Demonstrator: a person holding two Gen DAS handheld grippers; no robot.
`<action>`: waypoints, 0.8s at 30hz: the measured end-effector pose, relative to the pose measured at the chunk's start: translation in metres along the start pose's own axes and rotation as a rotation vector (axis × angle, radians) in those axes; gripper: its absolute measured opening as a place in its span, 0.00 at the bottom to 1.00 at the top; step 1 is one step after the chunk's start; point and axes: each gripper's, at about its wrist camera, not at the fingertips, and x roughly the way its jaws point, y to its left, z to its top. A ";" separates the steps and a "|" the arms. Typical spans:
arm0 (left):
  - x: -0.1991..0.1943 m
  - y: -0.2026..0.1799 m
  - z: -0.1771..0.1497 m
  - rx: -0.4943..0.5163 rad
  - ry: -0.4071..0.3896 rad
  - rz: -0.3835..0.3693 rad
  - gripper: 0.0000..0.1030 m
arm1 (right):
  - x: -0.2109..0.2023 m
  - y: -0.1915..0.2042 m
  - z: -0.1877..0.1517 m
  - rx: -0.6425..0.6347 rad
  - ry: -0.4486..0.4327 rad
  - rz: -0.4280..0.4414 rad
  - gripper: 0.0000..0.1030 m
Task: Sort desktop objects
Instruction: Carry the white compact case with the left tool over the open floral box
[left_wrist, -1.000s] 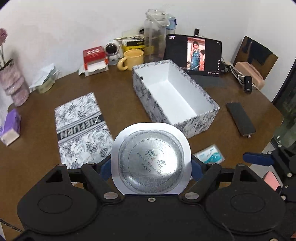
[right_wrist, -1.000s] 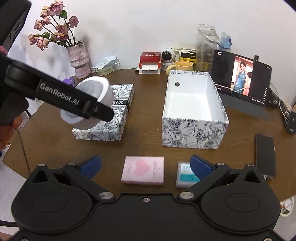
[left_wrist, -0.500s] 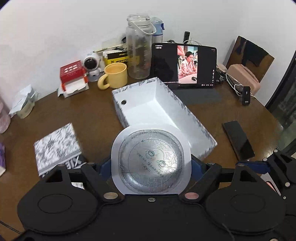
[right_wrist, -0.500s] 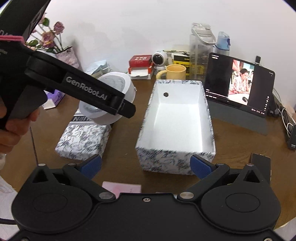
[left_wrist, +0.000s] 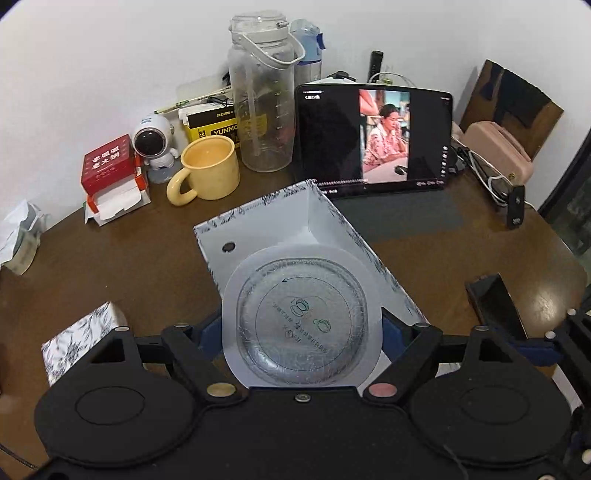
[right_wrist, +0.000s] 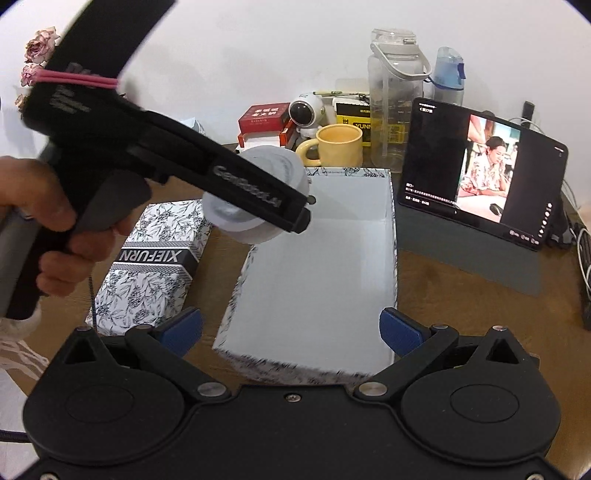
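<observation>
My left gripper (left_wrist: 301, 328) is shut on a round white cup with a foil lid (left_wrist: 301, 321); the lid faces the camera. In the right wrist view that cup (right_wrist: 258, 195) hangs over the far left corner of the open patterned box (right_wrist: 325, 277), held by the left gripper (right_wrist: 255, 199) in a person's hand (right_wrist: 55, 221). My right gripper (right_wrist: 291, 328) stands open above the near end of the box, with nothing between its blue pads (right_wrist: 400, 328). The box (left_wrist: 280, 229) shows a white inside.
The box lid (right_wrist: 155, 258) marked XIEFURN lies left of the box. Behind stand a yellow mug (left_wrist: 208, 170), a clear jug (left_wrist: 262, 107), a tablet (left_wrist: 373, 138) and a red carton (left_wrist: 109, 162). A black phone (left_wrist: 495, 306) lies right.
The left gripper has carried the cup forward and right, from over the lid to over the box's far corner. The right gripper has moved forward over the box, so the pink and blue packets left view.
</observation>
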 end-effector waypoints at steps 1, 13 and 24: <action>0.006 0.001 0.004 -0.001 0.004 0.002 0.78 | 0.003 -0.004 0.003 -0.004 0.003 0.004 1.00; 0.067 0.004 0.037 0.014 0.077 0.041 0.77 | 0.033 -0.041 0.024 0.012 0.056 0.044 1.00; 0.116 0.003 0.047 0.037 0.139 0.074 0.77 | 0.052 -0.059 0.032 0.040 0.102 0.100 1.00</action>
